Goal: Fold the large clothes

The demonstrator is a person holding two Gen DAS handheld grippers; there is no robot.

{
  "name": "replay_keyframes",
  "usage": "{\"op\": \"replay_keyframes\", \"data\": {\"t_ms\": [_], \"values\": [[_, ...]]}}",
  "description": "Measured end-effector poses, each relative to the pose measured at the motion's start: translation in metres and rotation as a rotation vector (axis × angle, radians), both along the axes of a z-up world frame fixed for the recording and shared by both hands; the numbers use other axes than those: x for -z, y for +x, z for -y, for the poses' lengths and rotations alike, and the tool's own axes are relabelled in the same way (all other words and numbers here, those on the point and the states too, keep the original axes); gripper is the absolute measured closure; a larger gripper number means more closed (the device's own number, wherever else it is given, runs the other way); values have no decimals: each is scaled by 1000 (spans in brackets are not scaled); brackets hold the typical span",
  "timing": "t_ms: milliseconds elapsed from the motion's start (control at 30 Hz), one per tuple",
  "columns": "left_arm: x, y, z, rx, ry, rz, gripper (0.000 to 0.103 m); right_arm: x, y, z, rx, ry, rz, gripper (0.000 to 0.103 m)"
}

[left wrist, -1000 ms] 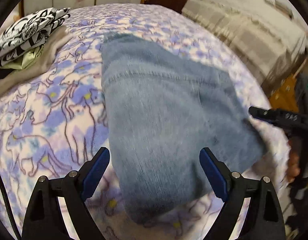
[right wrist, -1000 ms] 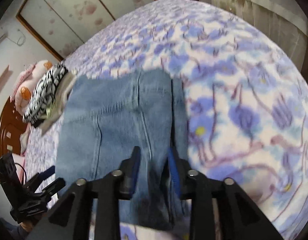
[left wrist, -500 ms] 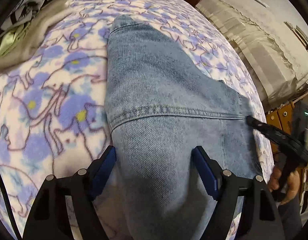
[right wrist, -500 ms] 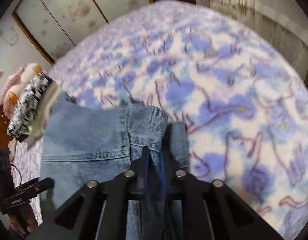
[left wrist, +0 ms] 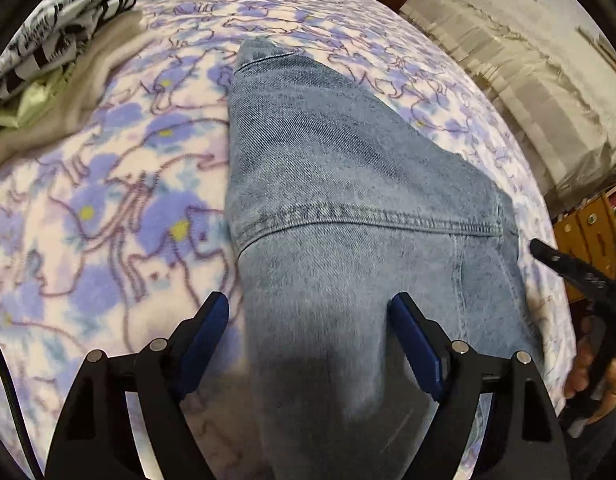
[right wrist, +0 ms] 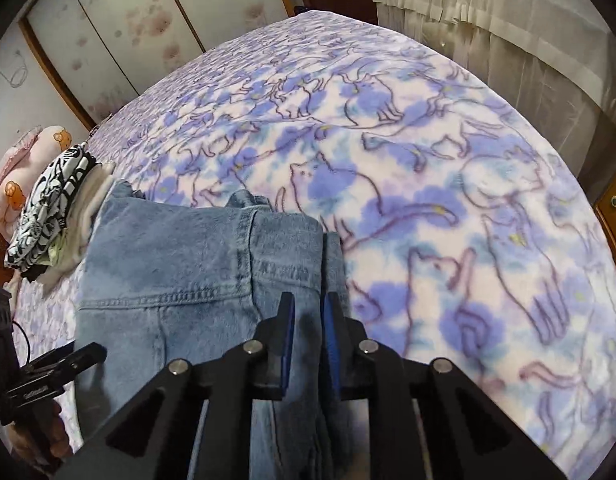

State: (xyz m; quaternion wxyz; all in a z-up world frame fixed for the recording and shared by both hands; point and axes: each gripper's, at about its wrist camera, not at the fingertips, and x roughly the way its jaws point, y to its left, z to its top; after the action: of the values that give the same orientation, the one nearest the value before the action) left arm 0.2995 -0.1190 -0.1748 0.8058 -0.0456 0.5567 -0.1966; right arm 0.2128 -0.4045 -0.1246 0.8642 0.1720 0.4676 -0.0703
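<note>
Right tongs pinch the folded jeans' edge on the cat-print blanket.

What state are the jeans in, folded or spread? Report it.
Folded. The jeans lie doubled on the blanket, layered edges stacked at the right gripper.

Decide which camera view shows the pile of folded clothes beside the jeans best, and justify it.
The right wrist view: the pile sits whole at the left, black-and-white print on top, layers showing edge-on, just beyond the jeans. The left wrist view shows it larger but cut off by the frame's upper-left edge.
</note>
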Motion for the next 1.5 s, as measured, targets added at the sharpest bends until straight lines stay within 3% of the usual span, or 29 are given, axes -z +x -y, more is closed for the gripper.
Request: {"op": "replay_keyframes", "data": {"t_ms": [333, 633, 767, 1000, 1233, 1333, 1500], "values": [[-40, -50, 1, 25, 88, 76, 21, -20, -60, -17, -16, 23, -4, 84], [-58, -105, -7, 65, 111, 52, 14, -28, -114, -55, -82, -1, -11, 66], [-71, -122, -14, 60, 81, 54, 1, -37, -130, -65, -106, 2, -3, 51], [-95, -135, -20, 58, 54, 104, 1, -59, -142, -75, -142, -36, 36, 30], [-102, -132, -22, 58, 3, 128, 1, -74, -144, -69, -151, -4, 124, 30], [-104, -129, -25, 34, -29, 157, 1, -77, -145, -69, -162, -34, 163, 30], [-99, -118, -22, 46, 11, 170, 1, -71, -137, -61, -169, -57, 140, 30]]}}
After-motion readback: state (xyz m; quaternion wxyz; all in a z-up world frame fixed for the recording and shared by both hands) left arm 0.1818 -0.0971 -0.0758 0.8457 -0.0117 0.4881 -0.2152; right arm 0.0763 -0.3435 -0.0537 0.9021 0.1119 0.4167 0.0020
